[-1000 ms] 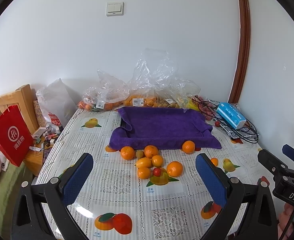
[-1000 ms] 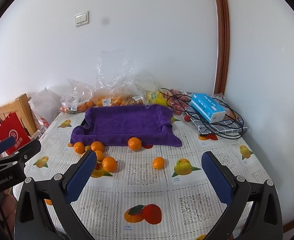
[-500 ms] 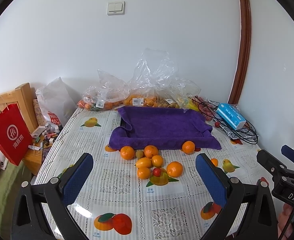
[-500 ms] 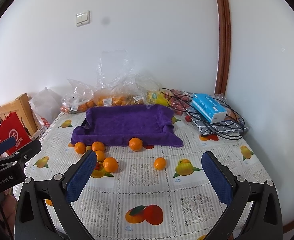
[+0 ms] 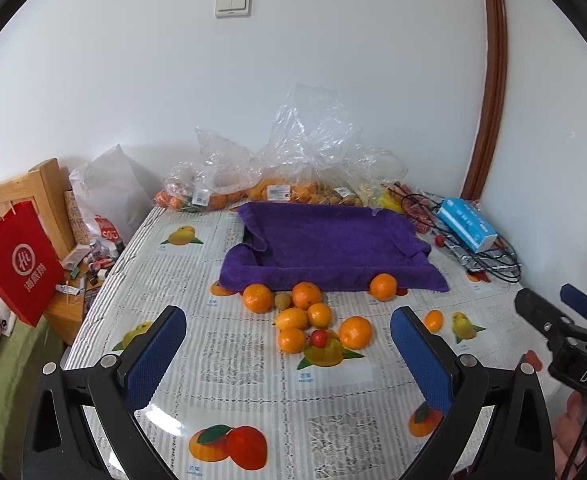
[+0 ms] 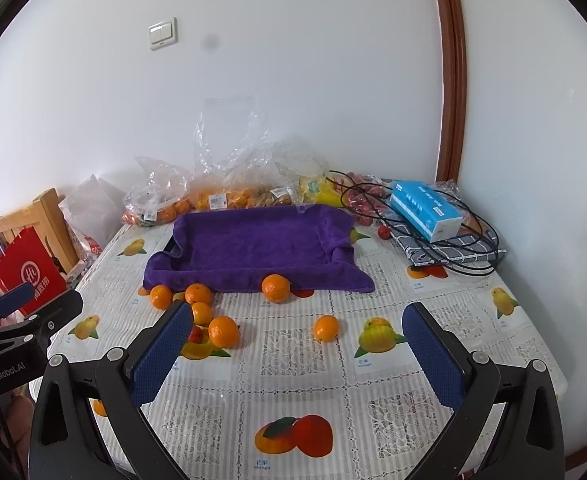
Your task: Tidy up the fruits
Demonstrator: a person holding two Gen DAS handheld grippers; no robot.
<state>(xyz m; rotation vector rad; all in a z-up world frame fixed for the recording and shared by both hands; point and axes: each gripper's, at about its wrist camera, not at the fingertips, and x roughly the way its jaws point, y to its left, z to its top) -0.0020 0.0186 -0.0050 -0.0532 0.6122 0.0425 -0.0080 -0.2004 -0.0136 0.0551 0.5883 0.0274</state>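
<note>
A tray lined with a purple towel (image 5: 325, 240) (image 6: 253, 240) sits mid-table with nothing in it. In front of it lie several loose oranges (image 5: 355, 332) (image 6: 223, 331), a small red fruit (image 5: 319, 337) and a brownish one (image 5: 283, 301). One orange (image 5: 383, 286) (image 6: 276, 288) rests against the towel's front edge, and a small one (image 5: 433, 319) (image 6: 326, 328) lies alone to the right. My left gripper (image 5: 289, 336) hovers open above the near table. My right gripper (image 6: 299, 338) is open too, with the lone small orange showing between its fingers, farther off.
Clear plastic bags of fruit (image 5: 281, 184) line the wall behind the tray. A blue tissue box (image 6: 425, 210) and black cables (image 6: 469, 256) lie at the back right. A red paper bag (image 5: 17, 264) and a wooden frame (image 5: 49, 196) stand off the table's left edge.
Both views have shifted very slightly forward and down; the fruit and the towel lie where they were, and both grippers stay open.
</note>
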